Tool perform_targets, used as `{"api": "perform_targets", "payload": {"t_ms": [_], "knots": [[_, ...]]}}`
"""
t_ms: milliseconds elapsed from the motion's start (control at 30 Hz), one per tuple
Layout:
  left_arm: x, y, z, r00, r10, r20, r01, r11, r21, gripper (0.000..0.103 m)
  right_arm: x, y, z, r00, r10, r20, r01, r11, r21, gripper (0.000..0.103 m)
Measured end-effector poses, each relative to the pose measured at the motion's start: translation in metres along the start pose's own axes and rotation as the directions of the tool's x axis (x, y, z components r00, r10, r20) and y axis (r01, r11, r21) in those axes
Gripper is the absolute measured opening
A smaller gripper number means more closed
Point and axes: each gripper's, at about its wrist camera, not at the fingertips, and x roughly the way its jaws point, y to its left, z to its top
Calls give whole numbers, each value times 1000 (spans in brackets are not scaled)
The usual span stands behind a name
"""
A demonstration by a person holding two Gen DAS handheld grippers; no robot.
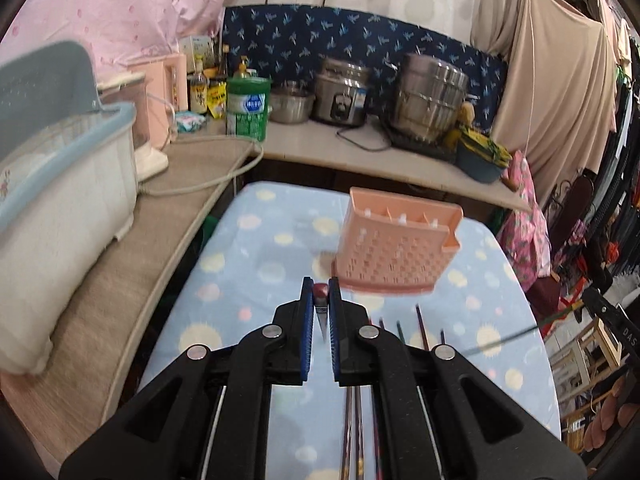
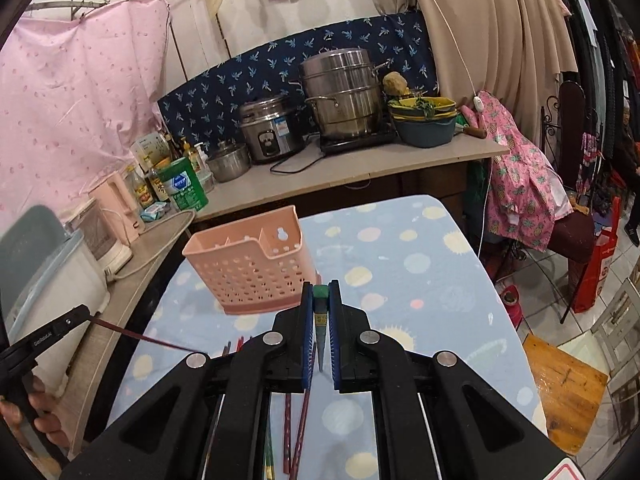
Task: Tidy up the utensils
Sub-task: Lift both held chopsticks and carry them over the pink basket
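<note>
Chopsticks, one pinched in each closed gripper [image 1: 321, 292] [image 2: 321, 290]: red-ended left, green-ended right; I should tip each upright over the holder [image 1: 394, 246] on the table [image 1: 256, 248] ahead before letting go

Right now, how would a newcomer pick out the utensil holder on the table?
Find the table with the pale blue dotted cloth, in front of the kitchen counter. On it stands the pink plastic holder, upright. It alone there is a perforated, open-topped box with dividers; the chopsticks nearby lie flat on the cloth.
</note>
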Motion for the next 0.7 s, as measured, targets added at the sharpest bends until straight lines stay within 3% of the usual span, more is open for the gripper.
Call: {"api": "perform_targets", "payload": {"t_ms": [300,533,700], "knots": [[0,-6,71,994,-57,91,63,997,-55,7,1,19,61,990,65,123,-66,998,6,7],[-14,-16,130,969,-87,230,108,991,-83,7,7,40,118,963,105,249,-109,994,1,7],[-5,-26,158,952,-79,297,106,991,-75,7,35,49,139,956,118,267,-121,993,-5,7]]}}
